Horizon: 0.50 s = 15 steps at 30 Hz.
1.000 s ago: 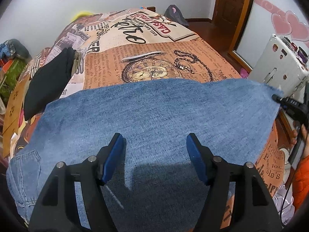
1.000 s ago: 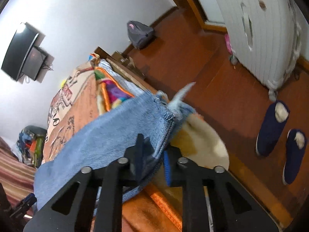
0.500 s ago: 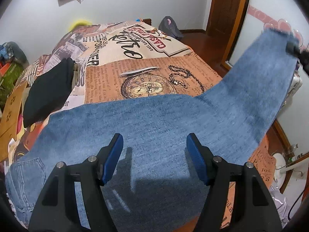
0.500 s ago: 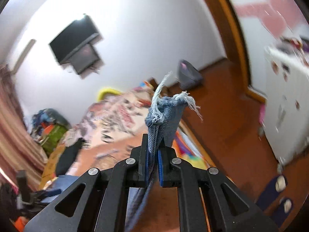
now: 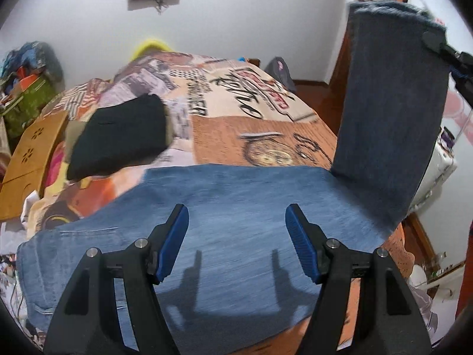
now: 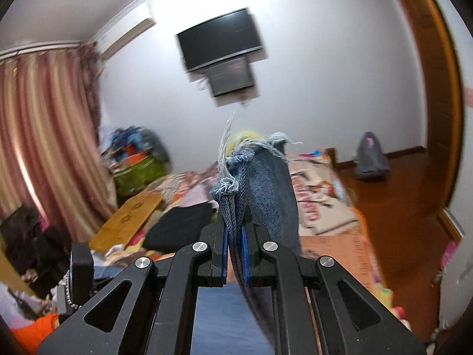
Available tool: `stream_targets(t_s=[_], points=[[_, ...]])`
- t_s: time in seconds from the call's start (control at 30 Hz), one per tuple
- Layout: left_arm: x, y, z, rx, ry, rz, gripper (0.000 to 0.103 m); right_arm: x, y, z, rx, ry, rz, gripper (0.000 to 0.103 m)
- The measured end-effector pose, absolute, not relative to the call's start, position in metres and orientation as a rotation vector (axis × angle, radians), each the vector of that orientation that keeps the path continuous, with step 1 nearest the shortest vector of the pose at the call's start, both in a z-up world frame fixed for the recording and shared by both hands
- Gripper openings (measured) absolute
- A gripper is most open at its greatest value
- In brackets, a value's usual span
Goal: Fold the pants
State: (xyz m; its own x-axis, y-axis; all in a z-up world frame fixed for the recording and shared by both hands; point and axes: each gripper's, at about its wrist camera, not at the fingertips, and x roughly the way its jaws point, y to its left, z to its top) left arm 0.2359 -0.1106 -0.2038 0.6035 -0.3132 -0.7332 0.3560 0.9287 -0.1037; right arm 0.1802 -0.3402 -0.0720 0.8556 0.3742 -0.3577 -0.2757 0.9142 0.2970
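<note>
Blue jeans (image 5: 236,207) lie across the near part of the bed. Their leg end (image 5: 390,112) is lifted upright at the right. My right gripper (image 6: 235,236) is shut on the frayed hem (image 6: 239,171) of that leg and holds it high; it shows at the top right of the left wrist view (image 5: 437,44). My left gripper (image 5: 236,236) is open and empty, hovering just above the flat middle of the jeans, its shadow on the denim.
A folded black garment (image 5: 121,139) lies on the printed bedspread (image 5: 260,124) at the left. A wooden board (image 5: 29,156) and a clutter pile (image 6: 133,159) stand left of the bed. Wooden floor (image 6: 399,213) and a grey bag (image 6: 369,156) are on the right.
My right gripper has raised the leg hem higher and swung it over the bed toward the left. The left gripper has stayed open over the jeans, shifting slightly.
</note>
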Motion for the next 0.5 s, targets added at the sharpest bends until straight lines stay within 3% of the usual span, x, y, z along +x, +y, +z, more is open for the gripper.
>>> stream_targets(t_s=[0.23, 0.5], points=[[0.225, -0.04, -0.197, 0.002, 0.809, -0.297, 0.068, 0.202, -0.253, -0.102, 0.144, 0.549, 0.503, 0.007], [0.221, 0.009, -0.203, -0.061, 0.824, -0.212, 0.068, 0.2, -0.186, -0.178, 0.05, 0.78, 0.647, 0.007]])
